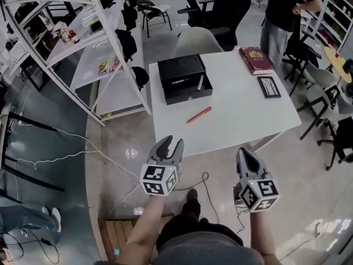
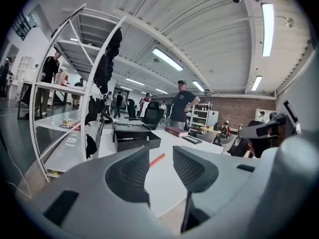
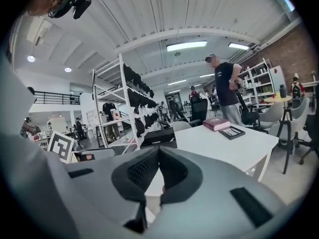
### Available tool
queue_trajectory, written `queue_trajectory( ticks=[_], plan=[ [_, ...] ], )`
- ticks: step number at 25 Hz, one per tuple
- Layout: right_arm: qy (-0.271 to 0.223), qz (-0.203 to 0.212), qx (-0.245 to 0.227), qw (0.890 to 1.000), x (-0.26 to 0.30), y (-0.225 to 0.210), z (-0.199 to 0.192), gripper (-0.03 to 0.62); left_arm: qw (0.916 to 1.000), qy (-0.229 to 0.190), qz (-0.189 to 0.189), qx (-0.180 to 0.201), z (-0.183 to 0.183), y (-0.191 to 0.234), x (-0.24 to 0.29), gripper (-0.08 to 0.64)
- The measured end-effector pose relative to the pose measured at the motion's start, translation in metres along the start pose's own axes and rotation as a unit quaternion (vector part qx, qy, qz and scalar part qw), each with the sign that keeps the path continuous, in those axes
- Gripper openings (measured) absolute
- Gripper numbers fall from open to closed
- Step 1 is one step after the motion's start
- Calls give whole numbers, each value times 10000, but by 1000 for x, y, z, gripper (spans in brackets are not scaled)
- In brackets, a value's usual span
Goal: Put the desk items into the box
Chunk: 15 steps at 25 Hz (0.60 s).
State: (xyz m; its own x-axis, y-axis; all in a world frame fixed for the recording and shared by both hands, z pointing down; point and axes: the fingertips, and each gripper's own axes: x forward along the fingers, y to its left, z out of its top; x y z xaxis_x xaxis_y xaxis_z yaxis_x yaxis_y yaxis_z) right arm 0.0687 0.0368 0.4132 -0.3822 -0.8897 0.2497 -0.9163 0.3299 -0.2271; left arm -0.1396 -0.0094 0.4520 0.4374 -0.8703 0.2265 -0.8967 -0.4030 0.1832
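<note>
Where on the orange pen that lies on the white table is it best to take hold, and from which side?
Grip the orange pen at its middle, coming down from above. It lies flat and slanted on the white table, long and thin, so the jaws should probably turn to close across its narrow width.

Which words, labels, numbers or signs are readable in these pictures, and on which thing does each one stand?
No text is readable in any view.
The red book: gold emblem on the cover, too small to read.
The black frame: its print is too blurred to read.
Cubes on the left gripper and right gripper: black-and-white square markers, no letters.
</note>
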Motion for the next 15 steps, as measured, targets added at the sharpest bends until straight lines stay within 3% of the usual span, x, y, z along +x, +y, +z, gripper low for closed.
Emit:
queue_trajectory(
  ticks=[15],
  plan=[
    [-175,-499,12,9986,36,-12,25,3,9978,336,-543,203,-2,19,69,155]
  ],
)
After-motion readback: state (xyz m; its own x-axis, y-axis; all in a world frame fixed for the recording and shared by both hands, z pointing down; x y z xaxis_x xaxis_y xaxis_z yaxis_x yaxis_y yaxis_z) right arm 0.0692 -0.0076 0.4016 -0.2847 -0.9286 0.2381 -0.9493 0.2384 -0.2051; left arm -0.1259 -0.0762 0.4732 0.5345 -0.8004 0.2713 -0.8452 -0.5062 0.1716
